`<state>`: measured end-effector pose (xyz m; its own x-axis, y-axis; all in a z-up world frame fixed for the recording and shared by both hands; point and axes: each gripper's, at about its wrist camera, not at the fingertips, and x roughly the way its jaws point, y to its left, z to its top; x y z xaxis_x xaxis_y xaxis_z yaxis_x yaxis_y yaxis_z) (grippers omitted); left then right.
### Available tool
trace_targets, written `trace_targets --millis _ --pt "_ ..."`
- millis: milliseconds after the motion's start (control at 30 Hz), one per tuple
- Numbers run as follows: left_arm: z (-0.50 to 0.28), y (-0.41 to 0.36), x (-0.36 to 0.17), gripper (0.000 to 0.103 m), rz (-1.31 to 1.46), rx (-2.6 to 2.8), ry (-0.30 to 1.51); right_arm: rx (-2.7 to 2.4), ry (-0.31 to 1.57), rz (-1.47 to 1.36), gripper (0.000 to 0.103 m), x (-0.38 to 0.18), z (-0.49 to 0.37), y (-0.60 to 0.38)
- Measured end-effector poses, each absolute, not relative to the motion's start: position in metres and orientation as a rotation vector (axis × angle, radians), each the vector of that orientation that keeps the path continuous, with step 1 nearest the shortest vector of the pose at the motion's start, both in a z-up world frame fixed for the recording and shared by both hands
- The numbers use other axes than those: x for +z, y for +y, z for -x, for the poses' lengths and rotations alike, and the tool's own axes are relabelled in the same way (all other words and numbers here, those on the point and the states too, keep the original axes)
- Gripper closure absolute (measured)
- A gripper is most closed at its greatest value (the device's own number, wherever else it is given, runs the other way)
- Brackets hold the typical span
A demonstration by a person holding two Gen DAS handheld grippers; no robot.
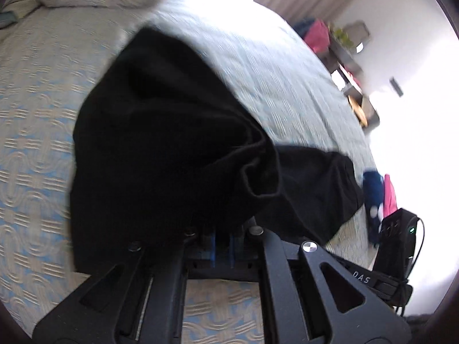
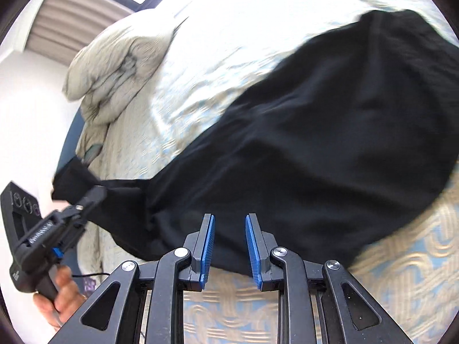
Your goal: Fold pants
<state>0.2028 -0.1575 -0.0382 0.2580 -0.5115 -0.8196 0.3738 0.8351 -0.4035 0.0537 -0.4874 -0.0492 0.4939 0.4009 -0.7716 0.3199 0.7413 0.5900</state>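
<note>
The black pants (image 2: 315, 132) lie long across the bed (image 2: 401, 286), one end pinched in the left gripper (image 2: 94, 195) jaws, the other edge just in front of the right gripper (image 2: 229, 246) jaws, which are spread with nothing between

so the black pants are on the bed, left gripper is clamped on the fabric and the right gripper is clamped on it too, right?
Not quite: the right gripper is open, its blue pads apart with no cloth between them, as the right wrist view shows. The rest holds: the black pants lie on the bed, and the left gripper is clamped on the fabric.
</note>
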Motion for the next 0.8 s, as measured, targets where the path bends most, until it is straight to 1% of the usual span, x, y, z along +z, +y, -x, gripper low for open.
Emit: trace_targets --millis 67,133,167,200,233,267,333,433,500,533,567,600,633,800 --pt "-0.192 -0.194 -0.055 0.094 0.086 -0.662 1.211 0.019 1.077 -0.786 0.080 -0.054 -0.045 -0.508" --pt "-0.186 -0.216 -0.070 0.086 0.063 -0.677 1.266 -0.018 1.077 -0.827 0.080 -0.064 -0.031 -0.530" --pt "-0.184 -0.218 -0.073 0.084 0.066 -0.669 1.282 -0.027 1.078 -0.840 0.080 -0.066 -0.028 -0.529" --pt "-0.179 -0.217 -0.074 0.079 0.078 -0.667 1.289 -0.034 1.077 -0.853 0.080 -0.069 -0.024 -0.538" --pt "-0.177 -0.212 -0.071 0.073 0.089 -0.668 1.283 -0.036 1.073 -0.855 0.080 -0.071 -0.021 -0.546" --pt "-0.177 -0.204 -0.067 0.071 0.089 -0.663 1.265 -0.033 1.071 -0.852 0.080 -0.070 -0.019 -0.554" --pt "-0.173 -0.180 -0.052 0.055 0.073 -0.623 1.211 -0.012 1.068 -0.836 0.080 -0.070 -0.016 -0.556" --pt "-0.172 -0.133 -0.040 0.047 0.077 -0.532 1.134 0.047 1.059 -0.815 0.080 -0.065 -0.020 -0.555" --pt "-0.173 -0.099 -0.039 0.045 0.083 -0.447 1.108 0.106 1.048 -0.800 0.080 -0.060 -0.031 -0.543" --pt "-0.173 -0.081 -0.042 0.045 0.090 -0.400 1.105 0.134 1.045 -0.797 0.077 -0.060 -0.037 -0.540" --pt "-0.174 -0.062 -0.048 0.045 0.105 -0.354 1.116 0.159 1.046 -0.795 0.066 -0.060 -0.041 -0.537" --pt "-0.174 -0.051 -0.054 0.045 0.118 -0.320 1.131 0.179 1.054 -0.798 0.052 -0.062 -0.046 -0.531" --pt "-0.175 -0.036 -0.062 0.045 0.139 -0.277 1.153 0.189 1.065 -0.803 0.049 -0.064 -0.050 -0.528" --pt "-0.171 -0.015 -0.087 0.045 0.225 -0.234 1.209 0.250 1.121 -0.958 0.047 -0.087 -0.059 -0.517"
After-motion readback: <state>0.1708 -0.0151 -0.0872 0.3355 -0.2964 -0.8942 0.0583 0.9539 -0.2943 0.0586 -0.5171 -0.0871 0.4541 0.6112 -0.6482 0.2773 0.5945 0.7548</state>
